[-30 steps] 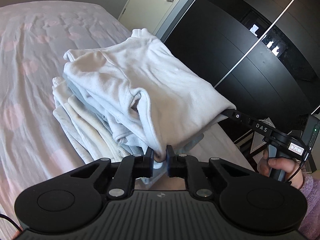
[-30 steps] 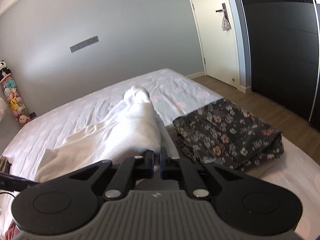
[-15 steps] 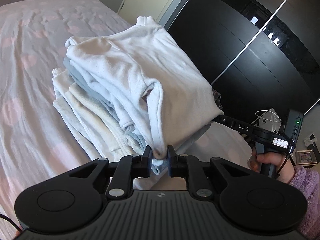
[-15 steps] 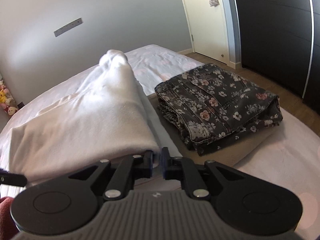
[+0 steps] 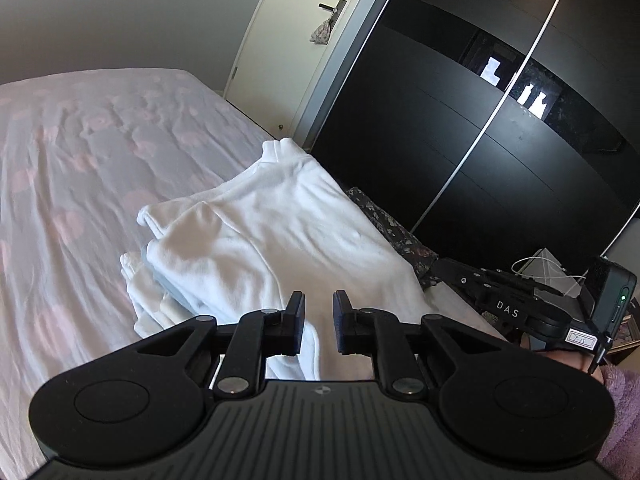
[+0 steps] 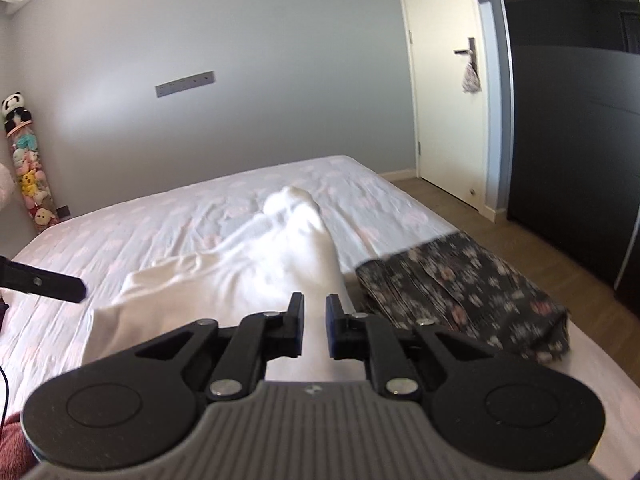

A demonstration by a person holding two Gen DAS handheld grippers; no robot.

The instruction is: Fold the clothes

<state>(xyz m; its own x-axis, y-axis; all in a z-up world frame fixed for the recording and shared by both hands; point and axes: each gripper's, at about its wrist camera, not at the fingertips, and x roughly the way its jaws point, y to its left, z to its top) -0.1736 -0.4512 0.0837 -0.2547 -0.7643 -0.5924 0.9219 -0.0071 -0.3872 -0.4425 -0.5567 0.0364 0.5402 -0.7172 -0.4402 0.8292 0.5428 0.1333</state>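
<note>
White fleece, the folded garment (image 5: pixel 280 240) lies on the bed (image 5: pixel 80 160), on the near right part of it, just beside a dark floral folded garment (image 6: pixel 460 292) on its right. The left gripper (image 5: pixel 319 322) has its jaws parted a little and holds nothing. The right gripper (image 6: pixel 314 326) also stands slightly open over the white cloth, gripping nothing.
</note>
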